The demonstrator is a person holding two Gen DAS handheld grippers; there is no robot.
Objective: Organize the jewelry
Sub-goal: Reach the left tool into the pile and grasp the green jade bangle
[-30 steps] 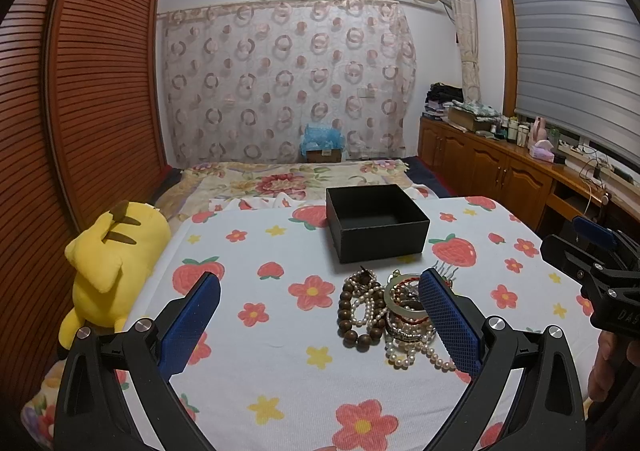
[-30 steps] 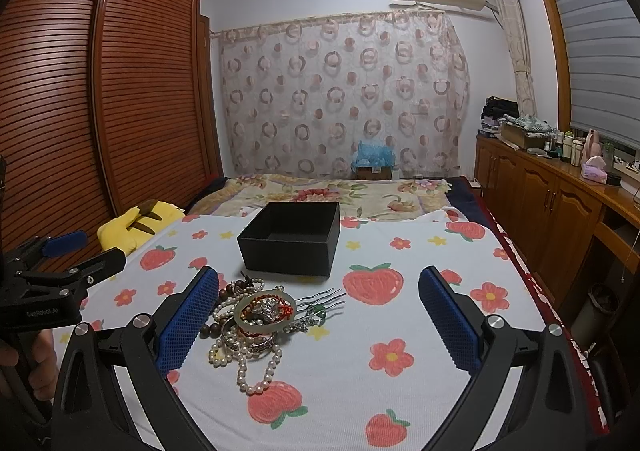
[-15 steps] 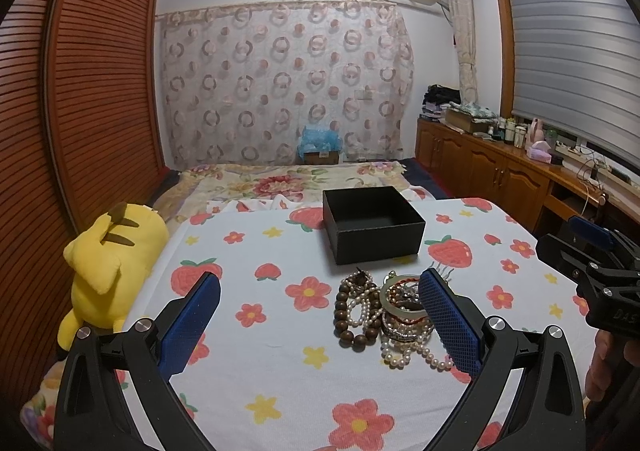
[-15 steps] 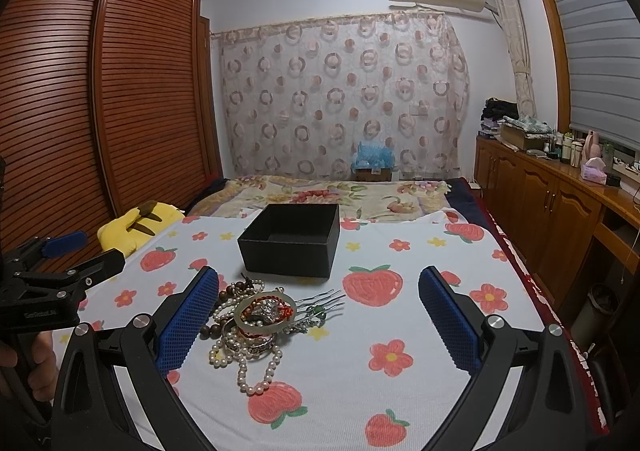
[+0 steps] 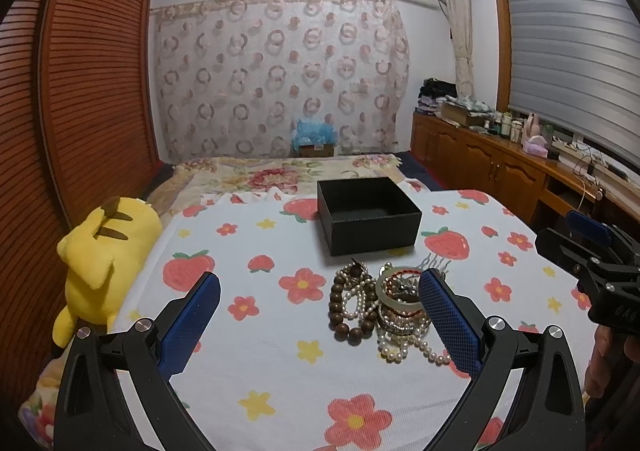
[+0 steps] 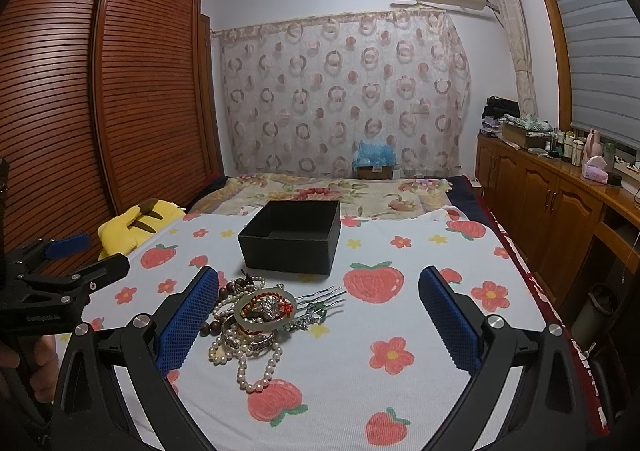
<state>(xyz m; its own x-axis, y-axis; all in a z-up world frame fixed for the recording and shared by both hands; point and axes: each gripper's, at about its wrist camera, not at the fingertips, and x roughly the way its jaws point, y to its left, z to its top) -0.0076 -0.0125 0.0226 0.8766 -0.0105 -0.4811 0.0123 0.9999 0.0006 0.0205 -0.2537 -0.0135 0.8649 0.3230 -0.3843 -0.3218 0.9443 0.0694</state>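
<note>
A heap of jewelry (image 5: 384, 303) (image 6: 256, 315) lies on the strawberry-print bedspread: a pale jade bangle (image 6: 266, 309), white pearl strands (image 6: 256, 371), dark wooden beads (image 5: 340, 311) and a metal hair comb (image 6: 320, 297). Just behind it stands an open black box (image 5: 368, 213) (image 6: 294, 237), with nothing visible inside. My left gripper (image 5: 320, 325) is open, nothing between its fingers, with the heap by its right finger (image 5: 448, 327). My right gripper (image 6: 318, 325) hovers open too, the heap beside its left finger (image 6: 188, 321). Each gripper shows at the edge of the other's view.
A yellow plush toy (image 5: 100, 255) lies at the bed's left edge beside a slatted wooden wardrobe (image 6: 100, 111). Wooden cabinets (image 6: 552, 203) with clutter on top run along the right wall. A floral quilt (image 5: 280, 175) covers the far end of the bed.
The left gripper has shifted slightly, so the box and the heap sit a little further left and higher in its view. The right view is nearly unchanged. Both grippers stay open.
</note>
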